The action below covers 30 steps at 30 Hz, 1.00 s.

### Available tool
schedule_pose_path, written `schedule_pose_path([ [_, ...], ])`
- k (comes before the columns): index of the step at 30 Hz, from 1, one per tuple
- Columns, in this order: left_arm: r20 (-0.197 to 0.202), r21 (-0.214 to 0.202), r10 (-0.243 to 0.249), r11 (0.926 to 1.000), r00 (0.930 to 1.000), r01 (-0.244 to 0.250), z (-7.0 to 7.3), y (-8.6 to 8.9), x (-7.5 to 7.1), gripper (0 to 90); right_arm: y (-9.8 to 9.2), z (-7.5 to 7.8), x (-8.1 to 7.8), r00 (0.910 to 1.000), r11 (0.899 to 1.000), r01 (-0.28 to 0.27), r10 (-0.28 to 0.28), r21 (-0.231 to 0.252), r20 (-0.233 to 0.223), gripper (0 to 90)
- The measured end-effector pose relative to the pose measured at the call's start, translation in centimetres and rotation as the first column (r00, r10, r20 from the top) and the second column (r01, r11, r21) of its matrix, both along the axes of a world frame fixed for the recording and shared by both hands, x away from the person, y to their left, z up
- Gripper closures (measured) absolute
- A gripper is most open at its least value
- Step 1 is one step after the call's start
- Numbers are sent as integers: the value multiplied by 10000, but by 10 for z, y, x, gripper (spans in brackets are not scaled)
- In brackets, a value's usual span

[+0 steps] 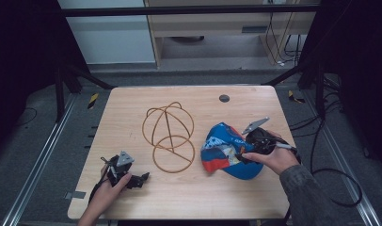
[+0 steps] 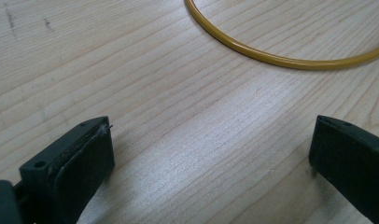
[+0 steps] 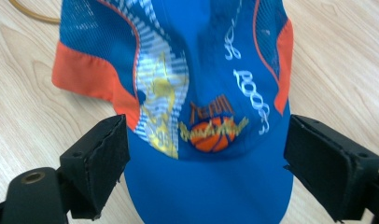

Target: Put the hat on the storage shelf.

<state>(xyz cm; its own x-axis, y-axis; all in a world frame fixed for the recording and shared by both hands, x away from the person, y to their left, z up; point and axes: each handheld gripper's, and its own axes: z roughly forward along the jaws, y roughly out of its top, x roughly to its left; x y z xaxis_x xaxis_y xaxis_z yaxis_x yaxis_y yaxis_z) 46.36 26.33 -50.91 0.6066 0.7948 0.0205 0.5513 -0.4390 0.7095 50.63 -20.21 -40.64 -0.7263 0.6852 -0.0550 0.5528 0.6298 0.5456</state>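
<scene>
The right claw (image 1: 241, 157) stands spread wide over a blue fabric cap with orange side panels and a basketball print (image 3: 206, 116); the cap lies on the pale wooden desk (image 1: 198, 188) between and below its jaws, whose pads do not press it. The left claw (image 2: 211, 154) is released too, with bare desk between its jaws, and a curve of the yellow-brown wire dome frame (image 2: 281, 59) lies just ahead of it.
</scene>
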Motion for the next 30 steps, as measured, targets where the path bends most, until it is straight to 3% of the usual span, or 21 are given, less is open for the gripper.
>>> schedule_pose_path([
  [9, 1, -2, 0, 10000, 10000, 0, 0, 0, 0, 0, 21, 3, 13, 9979, 9981, -618, 616, -76, -207, 195],
  [17, 5, 5, -7, 10000, 10000, 7, 0, 0, 0, 0, 28, -5, 25, 9983, 9988, -480, 478, -37, -330, 219],
  [27, 10, -15, -1, 10000, 10000, 1, 0, 0, 0, 0, 29, -14, 33, 9976, 9984, -514, 502, -238, -483, 344],
  [30, 7, -31, 14, 10000, 10000, -14, 0, 0, 0, 0, 30, -16, 32, 9971, 9985, -543, 538, -78, -536, 395],
])
